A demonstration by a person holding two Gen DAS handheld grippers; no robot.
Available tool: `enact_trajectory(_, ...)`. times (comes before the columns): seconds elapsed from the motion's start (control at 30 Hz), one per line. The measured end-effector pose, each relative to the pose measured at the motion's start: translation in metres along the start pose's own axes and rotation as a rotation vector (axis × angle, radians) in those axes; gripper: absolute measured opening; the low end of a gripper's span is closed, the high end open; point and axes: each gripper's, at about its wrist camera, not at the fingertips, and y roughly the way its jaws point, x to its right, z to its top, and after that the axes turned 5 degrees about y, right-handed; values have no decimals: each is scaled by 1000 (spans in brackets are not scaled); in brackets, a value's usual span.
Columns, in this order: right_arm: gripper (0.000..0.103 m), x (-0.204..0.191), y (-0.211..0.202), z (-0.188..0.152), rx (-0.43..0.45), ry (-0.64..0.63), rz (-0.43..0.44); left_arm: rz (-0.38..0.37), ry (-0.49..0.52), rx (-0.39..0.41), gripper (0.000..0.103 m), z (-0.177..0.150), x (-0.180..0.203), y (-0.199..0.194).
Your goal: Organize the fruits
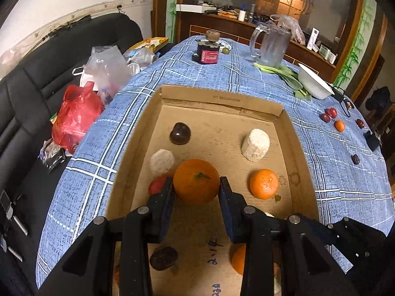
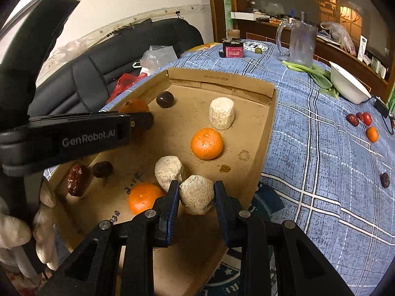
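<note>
Dim indoor light, strong fisheye bend

Warm glow comes from the lit window [image 1: 286,2] behind; frame corners go black, straight edges curve, and distant clutter looks soft and grainy.

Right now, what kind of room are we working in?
Probably a home living or dining room: a table with a blue plaid cloth, a black sofa beside it, and a wooden cabinet cluttered with household things. Left gripper holds an orange over the box.

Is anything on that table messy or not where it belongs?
Yes. Several small fruits lie loose on the blue checked tablecloth, outside the open cardboard box: a little orange one, a red round one and dark wrinkled dates. The box floor also has brownish stains, like dried drips.
</note>
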Motion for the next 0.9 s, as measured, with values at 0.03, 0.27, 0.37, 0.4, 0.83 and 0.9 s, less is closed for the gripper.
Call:
enact_trajectory(0.03, 31, 0, 0, 0, 1, -1, -1, 1, 4, 2, 34, 0, 2, 0)
enact_trajectory(0.27, 33, 1, -2, 0, 7, 6, -2, -11, -18, 5, 40, -2, 0, 0)
enact_trajectory(0.37, 40, 2, -6, -2, 20, 17, 10, -13, -47, 10, 56, -3, -6, -5)
enact_trajectory(0.4, 41, 1, -7, -2, 25, 15, 7, -20, -58, 11, 56, -4, -8, -7)
enact_trajectory(0.83, 51, 4, -45, -19, 96, 60, 22, 34, -102, 69, 66, -25, -11, -52)
enact_trajectory(0.9, 53, 6, -51, -23, 106, 79, 23, 69, -85, 92, 67, -29, -5, -61)
